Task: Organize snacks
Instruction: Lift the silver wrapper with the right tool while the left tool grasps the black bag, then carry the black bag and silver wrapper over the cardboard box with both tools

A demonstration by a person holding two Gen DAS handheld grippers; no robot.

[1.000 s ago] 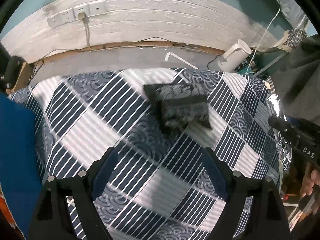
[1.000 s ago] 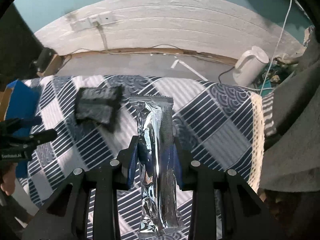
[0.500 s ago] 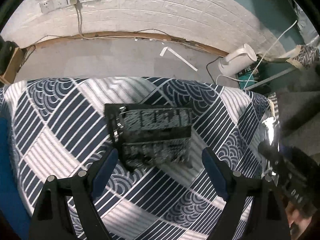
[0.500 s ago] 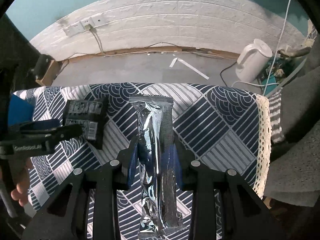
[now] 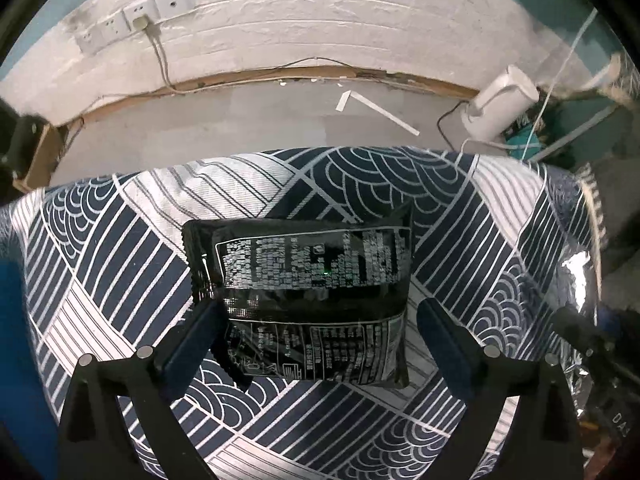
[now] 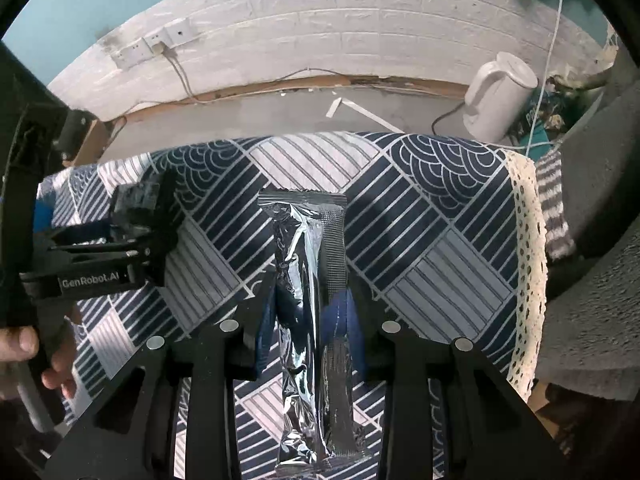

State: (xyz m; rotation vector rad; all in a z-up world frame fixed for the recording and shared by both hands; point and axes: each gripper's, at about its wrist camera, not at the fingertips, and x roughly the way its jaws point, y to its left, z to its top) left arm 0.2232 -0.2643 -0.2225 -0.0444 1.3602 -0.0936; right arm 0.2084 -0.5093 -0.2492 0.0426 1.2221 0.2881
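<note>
Right tool (image 6: 308,320) pinches silver packet (image 6: 310,280) — left tool (image 5: 316,320) opening over black packet (image 5: 308,280).

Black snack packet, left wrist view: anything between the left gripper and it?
Nothing visible. The black snack packet lies flat on the patterned cloth, between the fingers of the left gripper, whose jaws are opening wide; the pads are not pressing it.

A home room: patterned tablecloth (image 5: 120,264), white kettle (image 6: 498,96) (on the floor), wall sockets (image 5: 136,24).
</note>
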